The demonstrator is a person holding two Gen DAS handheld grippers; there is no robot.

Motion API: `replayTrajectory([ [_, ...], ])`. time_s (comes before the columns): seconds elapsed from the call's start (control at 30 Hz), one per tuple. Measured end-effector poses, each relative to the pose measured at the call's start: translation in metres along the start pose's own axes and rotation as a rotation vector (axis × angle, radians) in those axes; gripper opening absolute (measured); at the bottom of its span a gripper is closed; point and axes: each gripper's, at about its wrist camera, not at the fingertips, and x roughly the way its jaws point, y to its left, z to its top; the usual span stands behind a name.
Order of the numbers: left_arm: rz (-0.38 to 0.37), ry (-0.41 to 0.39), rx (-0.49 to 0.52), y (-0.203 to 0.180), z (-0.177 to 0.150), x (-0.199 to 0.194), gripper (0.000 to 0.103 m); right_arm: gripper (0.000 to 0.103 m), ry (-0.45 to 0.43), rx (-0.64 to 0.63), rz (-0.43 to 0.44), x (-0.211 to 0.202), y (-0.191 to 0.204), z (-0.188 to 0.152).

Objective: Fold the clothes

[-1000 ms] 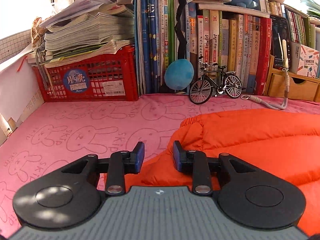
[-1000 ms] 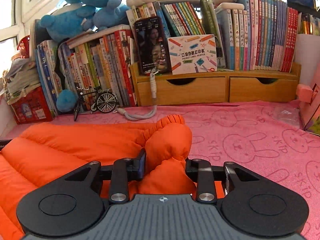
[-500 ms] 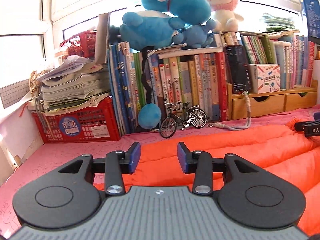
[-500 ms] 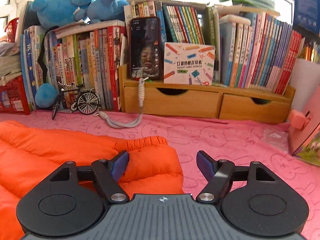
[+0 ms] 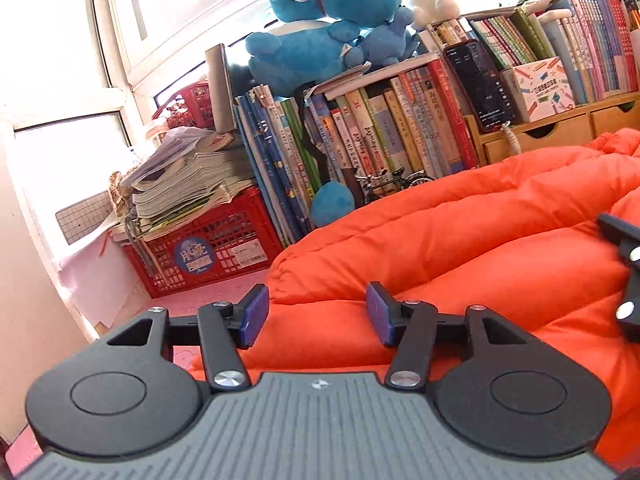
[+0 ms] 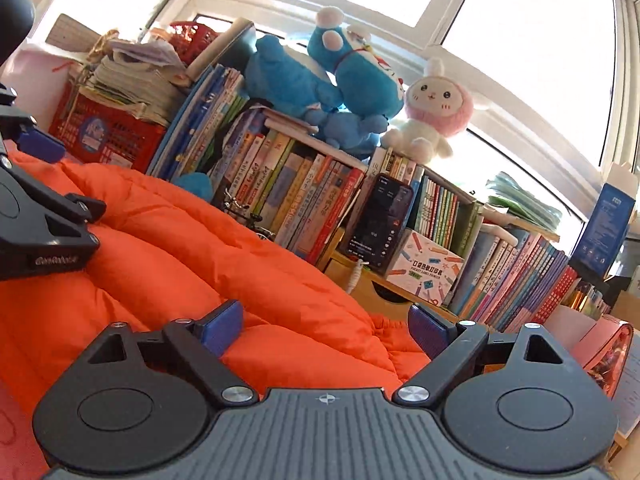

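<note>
The orange puffer jacket [image 5: 480, 248] lies in a thick quilted mound on the pink bunny-print cloth [image 5: 208, 292] that covers the surface, its ribbed cuff end [image 6: 394, 326] toward the wooden drawer unit [image 5: 536, 140]. The left gripper [image 5: 316, 314] hangs over the jacket's near edge with its blue-padded fingers [image 5: 254, 316] spread apart and nothing between them but the orange fabric below. The right gripper [image 6: 324, 332] sits over the cuff end, its jaws spread wider still, also holding nothing; whether either one touches the fabric I can't tell.

Behind the jacket, a long row of books [image 5: 360, 148] stands against the window wall, with a small model bicycle [image 5: 394, 184] and a blue ball [image 5: 332, 204] at its foot. To the left a red plastic crate [image 5: 208, 248] carries a slumped stack of workbooks [image 5: 180, 188]. A dark phone [image 6: 380, 224] leans upright on the drawer unit beside a pocket label printer box [image 6: 424, 268]. On top of the books lie blue plush toys [image 6: 328, 80] and a pink-hooded white bunny plush [image 6: 434, 108], with bright window panes [image 6: 528, 32] behind them.
</note>
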Motion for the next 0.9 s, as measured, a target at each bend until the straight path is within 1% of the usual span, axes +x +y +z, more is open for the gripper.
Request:
replayTrajectory([
  [0.03,0.029,0.02,0.01,0.007,-0.007,0.005,0.054,0.09,0.017,-0.013,-0.026,0.001,-0.004,-0.007],
  [0.1,0.063,0.053,0.018,0.021,-0.021,0.014,0.054,0.09,0.047,-0.055,-0.091,0.004,-0.015,-0.023],
  [0.13,0.076,0.065,0.023,0.028,-0.028,0.017,0.057,0.09,0.061,-0.081,-0.127,0.005,-0.022,-0.031],
  [0.23,0.12,0.087,0.04,0.043,-0.038,0.019,0.06,0.091,0.127,-0.139,-0.22,0.013,-0.049,-0.06],
  [0.33,0.116,0.096,0.0,0.057,-0.034,0.013,0.06,0.094,0.2,-0.064,-0.245,0.018,-0.079,-0.071],
  [0.37,0.089,0.089,-0.027,0.061,-0.028,0.009,0.059,0.093,0.2,-0.047,-0.25,0.015,-0.085,-0.07],
  [0.4,0.055,0.081,-0.057,0.064,-0.022,0.005,0.058,0.093,0.176,-0.039,-0.251,0.01,-0.088,-0.067],
  [0.43,0.011,0.067,-0.089,0.065,-0.014,0.001,0.058,0.093,0.148,-0.027,-0.24,0.005,-0.09,-0.061],
  [0.5,-0.093,0.037,-0.153,0.066,0.004,-0.003,0.058,0.094,0.076,0.008,-0.182,-0.005,-0.086,-0.046],
  [0.63,-0.312,-0.01,-0.233,0.052,0.043,0.002,0.058,0.093,-0.019,0.067,-0.008,-0.008,-0.07,-0.004],
  [0.67,-0.351,-0.029,-0.222,0.046,0.05,0.004,0.058,0.087,-0.026,0.095,0.052,-0.004,-0.064,0.007],
  [0.7,-0.382,-0.051,-0.199,0.039,0.056,0.007,0.058,0.071,-0.019,0.125,0.109,-0.001,-0.059,0.015],
  [0.73,-0.414,-0.073,-0.175,0.032,0.062,0.01,0.058,0.061,-0.005,0.154,0.162,0.004,-0.054,0.021],
  [0.77,-0.441,-0.072,-0.127,0.021,0.067,0.015,0.058,0.05,0.016,0.178,0.206,0.008,-0.049,0.024],
  [0.8,-0.466,-0.059,-0.067,0.01,0.071,0.021,0.059,0.044,0.036,0.19,0.236,0.011,-0.044,0.024],
  [0.83,-0.488,-0.034,-0.021,-0.001,0.072,0.028,0.059,0.043,0.058,0.195,0.255,0.014,-0.039,0.022],
  [0.9,-0.509,0.025,0.018,-0.017,0.067,0.042,0.059,0.043,0.097,0.198,0.267,0.018,-0.031,0.012],
])
